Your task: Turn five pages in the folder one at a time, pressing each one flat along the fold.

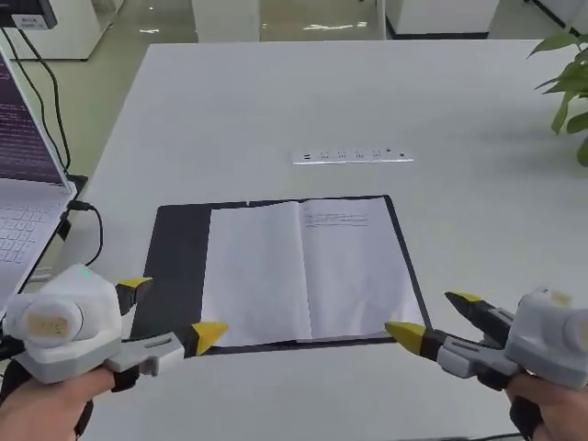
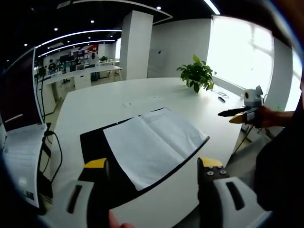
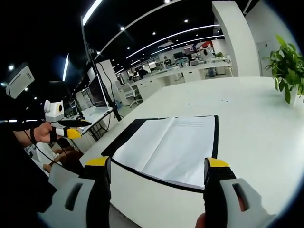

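The yellow-tipped left tongs (image 1: 175, 308) at seven o'clock and the right tongs (image 1: 434, 315) at five o'clock both gape wide, holding nothing. They flank the near edge of the open black folder with white pages (image 1: 276, 276), which lies flat on the white surface (image 1: 276, 101).

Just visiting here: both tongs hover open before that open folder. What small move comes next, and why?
Probably ease the right tongs forward to the near corner of the right page and pinch it. The folder lies open and flat, and the right tongs are open, empty and nearest that corner.
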`<state>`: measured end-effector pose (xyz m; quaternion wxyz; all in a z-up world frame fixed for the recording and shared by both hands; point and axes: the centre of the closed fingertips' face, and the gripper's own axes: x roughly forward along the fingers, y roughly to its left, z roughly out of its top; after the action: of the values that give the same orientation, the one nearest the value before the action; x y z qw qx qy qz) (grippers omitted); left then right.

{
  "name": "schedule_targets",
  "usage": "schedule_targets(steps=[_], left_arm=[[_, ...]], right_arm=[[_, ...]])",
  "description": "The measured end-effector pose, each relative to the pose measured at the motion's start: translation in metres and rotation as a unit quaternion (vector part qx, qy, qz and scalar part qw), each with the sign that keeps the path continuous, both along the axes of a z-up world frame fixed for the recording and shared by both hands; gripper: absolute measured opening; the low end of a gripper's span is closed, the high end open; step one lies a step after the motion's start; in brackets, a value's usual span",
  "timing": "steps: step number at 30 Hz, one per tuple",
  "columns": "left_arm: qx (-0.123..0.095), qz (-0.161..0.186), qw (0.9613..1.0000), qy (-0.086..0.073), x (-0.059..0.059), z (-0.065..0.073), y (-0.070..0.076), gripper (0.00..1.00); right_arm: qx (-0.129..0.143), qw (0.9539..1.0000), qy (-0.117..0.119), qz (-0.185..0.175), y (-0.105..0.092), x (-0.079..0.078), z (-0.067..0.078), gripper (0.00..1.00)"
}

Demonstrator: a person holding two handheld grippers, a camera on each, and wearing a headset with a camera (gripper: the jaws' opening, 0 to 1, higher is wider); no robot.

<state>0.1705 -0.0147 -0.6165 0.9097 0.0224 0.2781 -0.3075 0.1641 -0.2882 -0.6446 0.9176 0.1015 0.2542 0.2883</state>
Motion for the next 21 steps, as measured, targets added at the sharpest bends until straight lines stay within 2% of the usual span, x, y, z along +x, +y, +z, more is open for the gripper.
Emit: schedule_targets(steps=[5, 6, 12, 17, 19, 21], left_arm=[[0.000, -0.017, 0.9999, 0.005, 0.007, -0.003, -0.009, 0.75], [0.002, -0.023, 0.9997, 0.005, 0.009, -0.003, -0.012, 0.75], [0.006, -0.043, 0.9990, 0.008, 0.016, -0.005, -0.027, 0.74], [-0.001, -0.065, 0.9978, 0.007, 0.022, -0.004, -0.047, 0.74], [-0.006, -0.073, 0.9973, 0.009, 0.029, -0.004, -0.053, 0.74], [-0.008, -0.080, 0.9967, 0.009, 0.032, -0.003, -0.061, 0.74]], right_arm=[[-0.012, 0.9998, 0.013, 0.007, -0.004, 0.000, -0.002, 0.82], [-0.020, 0.9997, 0.009, 0.011, -0.005, 0.001, -0.001, 0.81], [-0.023, 0.9997, 0.005, -0.005, -0.014, 0.004, 0.004, 0.80], [-0.024, 0.9997, 0.007, -0.005, -0.017, 0.000, 0.004, 0.80], [-0.025, 0.9995, 0.019, -0.003, -0.018, -0.004, 0.002, 0.76], [-0.028, 0.9994, 0.018, -0.003, -0.018, -0.005, 0.001, 0.75]])
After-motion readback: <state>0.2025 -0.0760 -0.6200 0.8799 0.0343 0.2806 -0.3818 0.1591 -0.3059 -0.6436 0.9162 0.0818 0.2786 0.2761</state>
